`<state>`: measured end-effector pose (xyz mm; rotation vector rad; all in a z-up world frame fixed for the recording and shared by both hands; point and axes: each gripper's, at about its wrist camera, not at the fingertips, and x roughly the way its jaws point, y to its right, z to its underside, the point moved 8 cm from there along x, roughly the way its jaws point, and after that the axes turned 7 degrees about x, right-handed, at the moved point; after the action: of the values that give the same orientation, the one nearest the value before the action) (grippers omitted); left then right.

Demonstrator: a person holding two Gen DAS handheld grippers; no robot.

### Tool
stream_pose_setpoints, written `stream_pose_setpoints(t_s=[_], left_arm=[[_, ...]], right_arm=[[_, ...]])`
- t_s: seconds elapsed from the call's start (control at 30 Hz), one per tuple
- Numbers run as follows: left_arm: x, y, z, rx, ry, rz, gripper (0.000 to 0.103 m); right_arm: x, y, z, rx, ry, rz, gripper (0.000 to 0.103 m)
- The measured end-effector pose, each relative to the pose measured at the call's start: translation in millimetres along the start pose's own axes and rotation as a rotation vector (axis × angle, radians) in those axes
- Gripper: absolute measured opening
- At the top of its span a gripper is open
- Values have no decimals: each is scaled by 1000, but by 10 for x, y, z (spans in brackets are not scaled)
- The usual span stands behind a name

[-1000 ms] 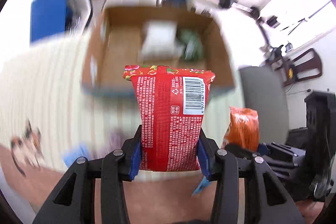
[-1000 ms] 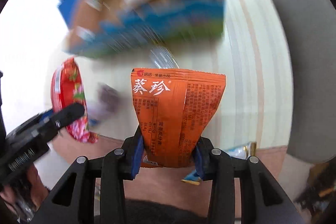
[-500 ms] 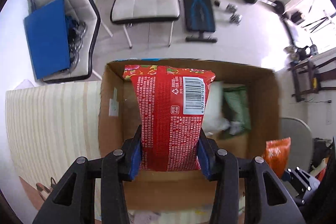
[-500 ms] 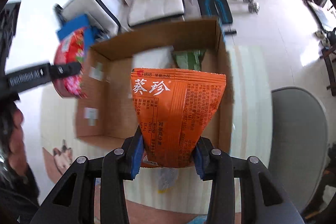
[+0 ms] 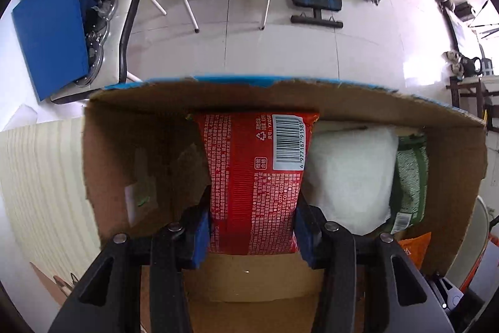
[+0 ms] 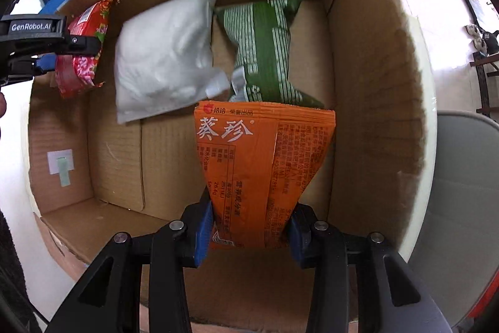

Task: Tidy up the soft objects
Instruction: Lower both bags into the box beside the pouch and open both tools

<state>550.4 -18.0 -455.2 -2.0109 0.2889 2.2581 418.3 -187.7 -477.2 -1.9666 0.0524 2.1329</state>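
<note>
Right wrist view: right gripper (image 6: 251, 227) clamps the upright orange packet (image 6: 265, 170) over the cardboard box (image 6: 368, 102) near its right wall, while left gripper (image 5: 251, 223) clamps the red packet (image 5: 255, 177) beside the white pouch (image 5: 349, 173).

bare cardboard box (image 6: 368, 102) floor front-left; white pouch (image 6: 162, 58) and green packet (image 6: 265, 52) crowding the back

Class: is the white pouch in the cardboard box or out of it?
In: the white pouch lies on the floor of the cardboard box, beside the green packet.
</note>
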Motion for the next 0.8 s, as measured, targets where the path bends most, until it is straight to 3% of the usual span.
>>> stream_pose_setpoints(t_s=[0.03, 0.1, 0.13, 0.27, 0.3, 0.33, 0.37, 0.6, 0.8], left_arm=[[11, 8, 4, -3, -4, 8, 44], [-16, 37, 3, 0, -3, 30, 54], [-33, 50, -11, 2, 0, 37, 64], [-187, 53, -18, 8, 41, 36, 80], [-231, 52, -11, 14, 52, 29, 86], [-311, 56, 16, 21, 70, 20, 96], [-369, 56, 37, 26, 83, 12, 99], [-767, 51, 284, 53, 175, -12, 100], [-1148, 79, 683, 79, 241, -31, 100]], right_arm=[[53, 14, 8, -3, -10, 11, 43], [103, 27, 9, -3, -18, 18, 44], [103, 14, -5, -2, -21, 13, 49], [-13, -138, 11, 4, -16, -55, 77], [-75, -164, 7, -3, 3, -30, 80], [-118, -167, -2, -8, 20, 3, 93], [-183, -176, -15, -14, 49, 37, 103], [-555, -171, 7, -5, 122, 90, 103], [-915, -173, 116, 10, 178, 54, 103]])
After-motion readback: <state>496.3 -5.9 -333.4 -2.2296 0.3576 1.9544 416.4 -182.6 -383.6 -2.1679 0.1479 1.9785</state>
